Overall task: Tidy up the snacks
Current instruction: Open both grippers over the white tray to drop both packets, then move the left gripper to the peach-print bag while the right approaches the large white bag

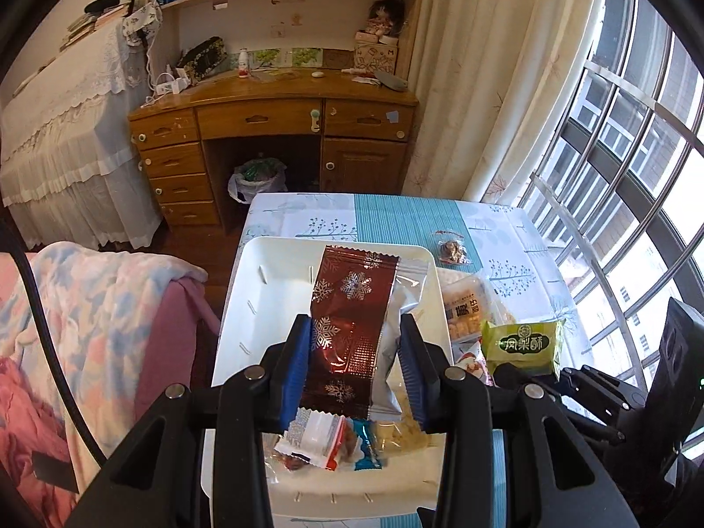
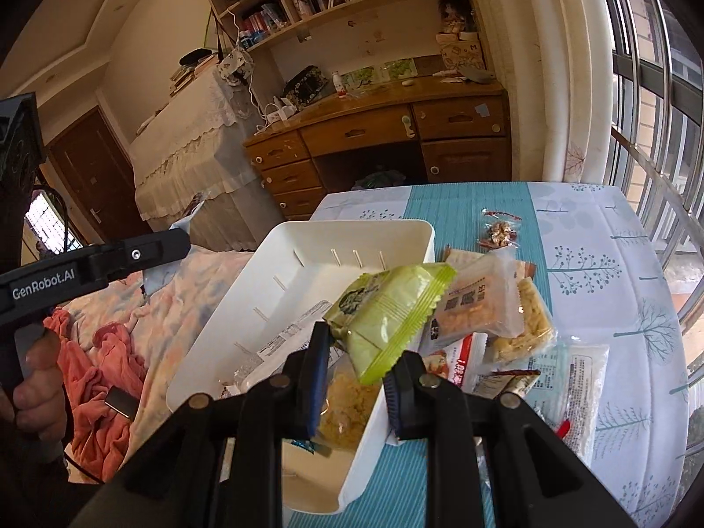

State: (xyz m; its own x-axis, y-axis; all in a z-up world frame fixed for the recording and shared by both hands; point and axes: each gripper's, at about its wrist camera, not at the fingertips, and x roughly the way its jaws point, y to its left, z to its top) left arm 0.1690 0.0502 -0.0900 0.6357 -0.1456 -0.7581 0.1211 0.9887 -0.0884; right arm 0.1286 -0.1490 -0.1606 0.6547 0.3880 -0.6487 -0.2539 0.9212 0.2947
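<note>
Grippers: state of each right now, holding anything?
Left gripper: closed on a dark red snowflake-print foil snack packet, over the white plastic bin.
Right gripper: closed on a lime-green crinkle-edged snack packet.

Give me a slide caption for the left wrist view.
Left gripper holds a dark red snowflake packet over the white bin; more snacks wait on the table.

Bin point(image 1: 259, 290): on the bench point(image 1: 519, 237), at its left edge.
Loose packets point(image 2: 506, 308): on the bench, right of the bin.
Nut bag point(image 1: 453, 250): far right of the bin.
Desk point(image 1: 273, 119): beyond the bench.
</note>
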